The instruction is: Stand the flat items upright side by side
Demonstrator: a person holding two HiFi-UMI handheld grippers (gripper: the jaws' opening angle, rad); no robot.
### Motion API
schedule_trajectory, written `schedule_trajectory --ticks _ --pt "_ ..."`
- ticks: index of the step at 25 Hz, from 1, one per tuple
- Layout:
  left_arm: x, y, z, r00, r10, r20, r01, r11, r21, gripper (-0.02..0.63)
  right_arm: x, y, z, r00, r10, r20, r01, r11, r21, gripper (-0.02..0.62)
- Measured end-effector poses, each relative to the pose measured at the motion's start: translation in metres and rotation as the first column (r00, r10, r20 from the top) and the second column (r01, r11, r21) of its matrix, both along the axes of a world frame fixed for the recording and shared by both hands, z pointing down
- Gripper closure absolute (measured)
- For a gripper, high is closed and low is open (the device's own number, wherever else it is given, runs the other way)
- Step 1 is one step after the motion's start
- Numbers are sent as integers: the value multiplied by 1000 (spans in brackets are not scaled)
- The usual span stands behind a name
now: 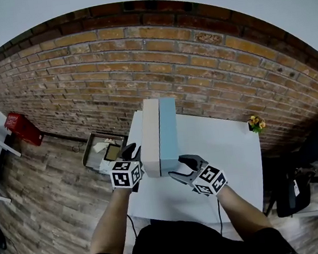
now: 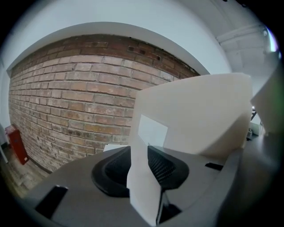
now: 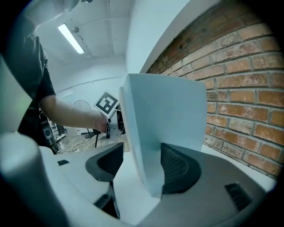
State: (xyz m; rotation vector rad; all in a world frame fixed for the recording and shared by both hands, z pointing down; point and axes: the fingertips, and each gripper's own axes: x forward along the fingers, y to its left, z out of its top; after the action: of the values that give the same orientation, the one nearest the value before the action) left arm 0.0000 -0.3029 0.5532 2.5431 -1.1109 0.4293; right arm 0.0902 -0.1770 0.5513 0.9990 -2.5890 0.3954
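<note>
standing cream board (image 1: 150,136), clamped in left claw (image 2: 142,165)

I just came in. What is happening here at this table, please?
A person stands at a white table with a gripper in each hand. Two flat things stand upright side by side on it: a cream item and a light blue item. The left gripper is clamped on the edge of the cream item. The right gripper has the light blue item between its jaws, but one pad stands apart from it, so it is open.
</note>
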Motion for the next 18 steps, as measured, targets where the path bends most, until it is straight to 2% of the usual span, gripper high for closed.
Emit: schedule_trajectory --ticks 2,5,11,14,18 --pt "-3 1 1 1000 12 -10 -12 1000 -10 491 0 1 0 1000 13 6 -13 1000 -5 319" --pt "-7 4 0 999 38 -38 -39 999 -22 452 4 -1 -4 999 35 13 -35 999 -5 318" --pt "-14 16 -7 992 113 -48 -113 994 5 404 6 -6 -17 997 77 19 -77 997 17 301" --pt "-20 25 -11 985 165 -39 -165 986 21 376 4 -8 -23 994 108 22 -108 994 30 287" --pt "-28 44 -13 969 241 -52 -240 970 32 370 4 -1 -28 986 162 36 -163 986 43 288"
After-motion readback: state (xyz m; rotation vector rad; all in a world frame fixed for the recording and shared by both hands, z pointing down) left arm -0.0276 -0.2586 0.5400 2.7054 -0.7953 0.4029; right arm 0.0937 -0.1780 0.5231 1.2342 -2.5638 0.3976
